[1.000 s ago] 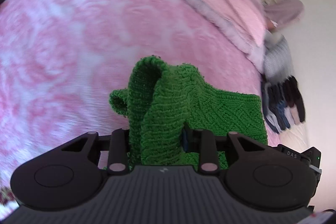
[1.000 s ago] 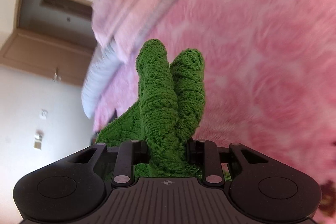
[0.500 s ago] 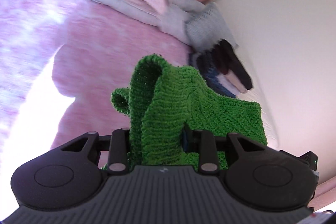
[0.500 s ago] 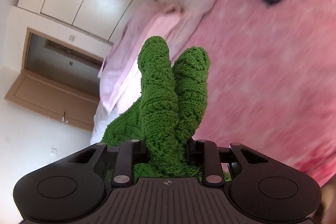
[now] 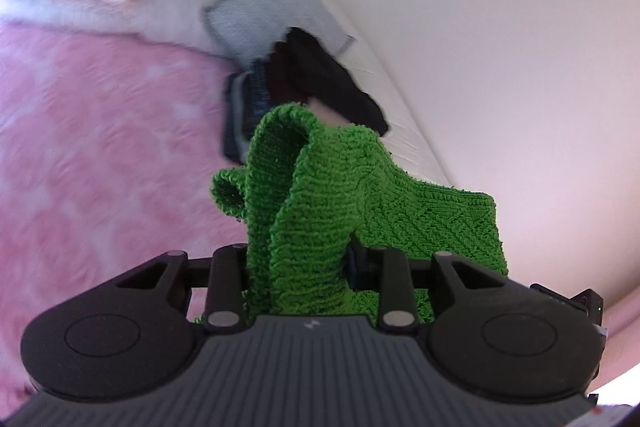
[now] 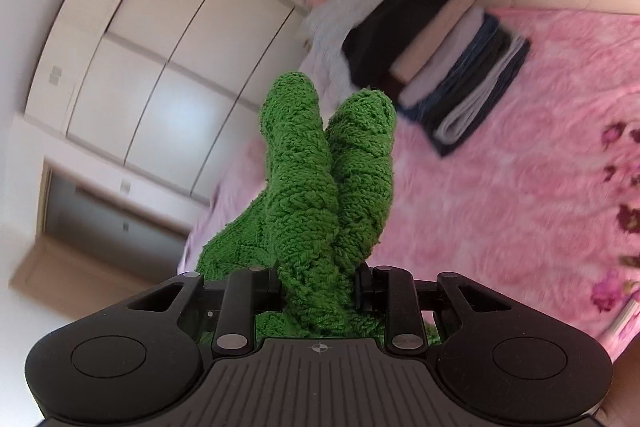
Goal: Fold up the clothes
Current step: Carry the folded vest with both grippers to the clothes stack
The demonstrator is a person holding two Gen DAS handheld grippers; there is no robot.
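The left gripper (image 5: 298,267) pinches a bunched fold of a green knitted garment (image 5: 320,211), its jaws drawn in against thick wool that rises between them in two ridges, while a flat panel of the same knit hangs off to the right of the jaws. The right gripper (image 6: 318,279) clamps another bunch of the green knitted garment (image 6: 320,187), which stands up from between its jaws as two rounded rolls, with more of the knit trailing down to the left. In both wrist views the garment is held clear of the bed, touching nothing but the jaws.

Beyond it, a pink blanket (image 6: 500,207) with a mottled pattern covers the bed, dark floral marks showing near its right edge. A stack of folded clothes (image 6: 448,67) in black, beige, grey and dark blue lies on the blanket near the wall, seen in the left wrist view as a dark, blurred pile (image 5: 304,83) just behind the raised knit. A pale grey pillow (image 5: 260,7) lies beside the stack. White wardrobe doors (image 6: 160,67) fill the far side of the room in the right wrist view, and a plain pale wall (image 5: 500,47) rises to the right in the left wrist view.
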